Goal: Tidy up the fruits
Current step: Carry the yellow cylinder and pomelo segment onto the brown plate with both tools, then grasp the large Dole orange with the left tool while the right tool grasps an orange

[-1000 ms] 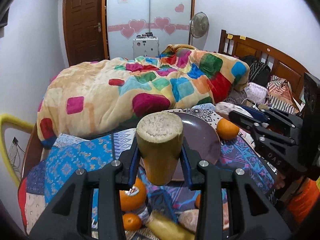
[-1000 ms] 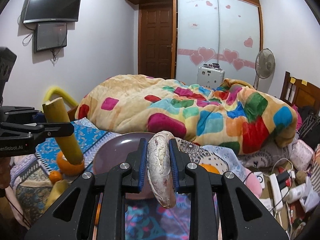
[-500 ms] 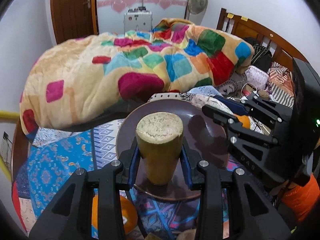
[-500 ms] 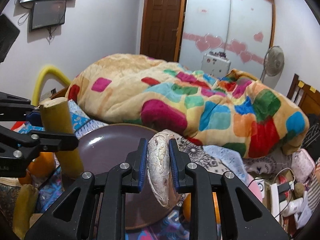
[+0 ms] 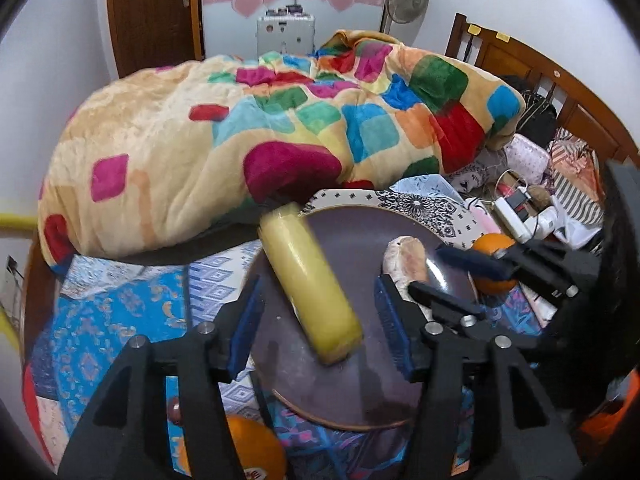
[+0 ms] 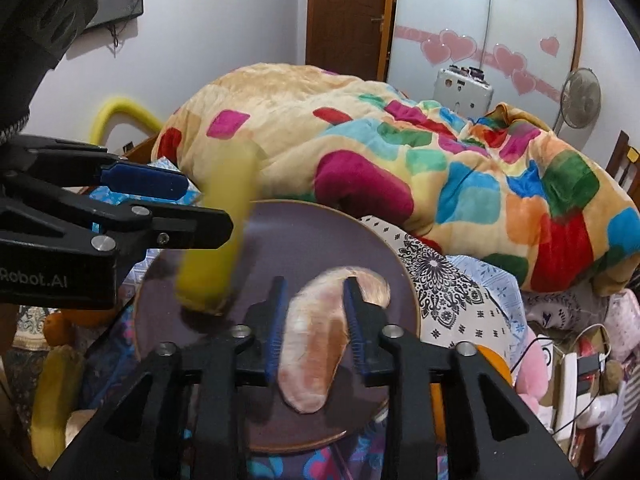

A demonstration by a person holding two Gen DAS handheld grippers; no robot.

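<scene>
Fruits counted on the round dark-purple plate (image 5: 344,240), frame centre: one yellow cut banana piece (image 5: 310,280), one pale peeled wedge (image 6: 316,344), both released since earlier; left tongs (image 5: 320,320) and right tongs (image 6: 316,324) are spread apart.

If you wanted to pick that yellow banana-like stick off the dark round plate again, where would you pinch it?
Probably mid-length on the yellow cylindrical fruit piece, from above, fingers across its narrow width: it lies tilted on the dark round plate, long rounded sides exposed, though motion-blurred.

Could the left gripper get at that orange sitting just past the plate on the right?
Probably not directly. The orange lies beyond the plate, and the right gripper hangs across the path, so the left gripper would have to go around it.
</scene>
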